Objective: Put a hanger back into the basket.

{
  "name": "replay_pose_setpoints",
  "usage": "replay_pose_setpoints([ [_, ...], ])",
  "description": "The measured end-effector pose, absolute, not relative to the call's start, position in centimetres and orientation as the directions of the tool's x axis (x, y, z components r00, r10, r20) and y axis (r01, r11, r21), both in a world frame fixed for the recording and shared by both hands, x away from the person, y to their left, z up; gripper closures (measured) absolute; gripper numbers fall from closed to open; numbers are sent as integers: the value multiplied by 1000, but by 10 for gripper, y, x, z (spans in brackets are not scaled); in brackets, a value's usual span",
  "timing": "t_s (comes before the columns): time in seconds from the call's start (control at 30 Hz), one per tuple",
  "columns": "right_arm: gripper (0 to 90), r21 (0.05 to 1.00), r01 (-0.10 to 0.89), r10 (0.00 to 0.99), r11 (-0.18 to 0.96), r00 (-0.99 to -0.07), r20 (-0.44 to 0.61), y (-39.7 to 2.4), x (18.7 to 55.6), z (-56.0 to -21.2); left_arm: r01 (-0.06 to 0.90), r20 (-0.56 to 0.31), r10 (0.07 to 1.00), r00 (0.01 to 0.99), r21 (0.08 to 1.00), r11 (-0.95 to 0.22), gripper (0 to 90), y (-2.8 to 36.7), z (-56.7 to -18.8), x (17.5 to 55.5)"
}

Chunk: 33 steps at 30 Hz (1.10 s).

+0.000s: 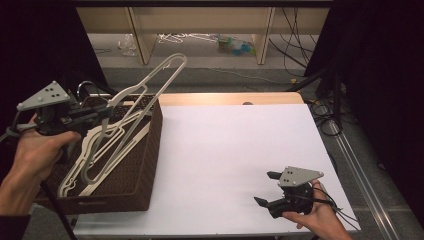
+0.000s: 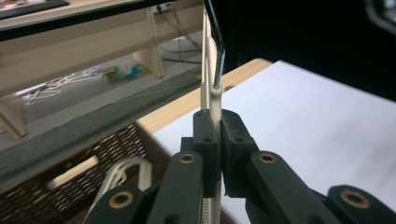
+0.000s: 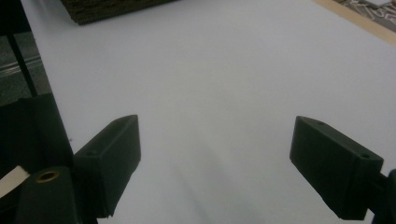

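The metal hook of the lifted hanger [image 1: 150,82] is partly hidden behind the left gripper [image 1: 102,111], and the hangers [image 1: 107,142] still in the basket [image 1: 145,165] overlap too much to count. At the far left, above the basket, the left hand [image 1: 35,150] holds its gripper level, jaws pinching the white hanger near its neck. At the near right, the right gripper [image 1: 264,189] hovers low over the white table [image 1: 225,150], jaws spread wide with nothing between them.

The right gripper [image 3: 215,163] holds its jaws wide apart over bare white worktop [image 3: 224,74]; a brown basket [image 3: 107,9] lies far beyond them.
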State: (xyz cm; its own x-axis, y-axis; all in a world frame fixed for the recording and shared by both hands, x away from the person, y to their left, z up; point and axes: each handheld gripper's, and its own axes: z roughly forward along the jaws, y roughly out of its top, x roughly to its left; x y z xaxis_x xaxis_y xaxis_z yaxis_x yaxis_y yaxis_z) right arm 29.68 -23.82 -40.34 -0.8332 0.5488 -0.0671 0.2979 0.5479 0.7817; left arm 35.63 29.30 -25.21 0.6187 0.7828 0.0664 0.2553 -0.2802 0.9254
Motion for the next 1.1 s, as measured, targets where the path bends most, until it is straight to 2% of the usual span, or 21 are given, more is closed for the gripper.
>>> replay_pose_setpoints([
  [0.17, 174, 808, 295, 578, 509, -814, -66, -243, 297, -404, 323, 42, 821, 570, 907, -270, 857, 310, -271, 359],
  [0.47, 174, 804, 297, 570, 516, -819, -63, -242, 297, -407, 371, 69, 845, 530, 877, -305, 857, 331, -299, 369],
  [1.1, 177, 790, 311, 571, 529, -819, -59, -244, 297, -410, 505, 25, 880, 475, 811, -296, 857, 362, -352, 381],
])
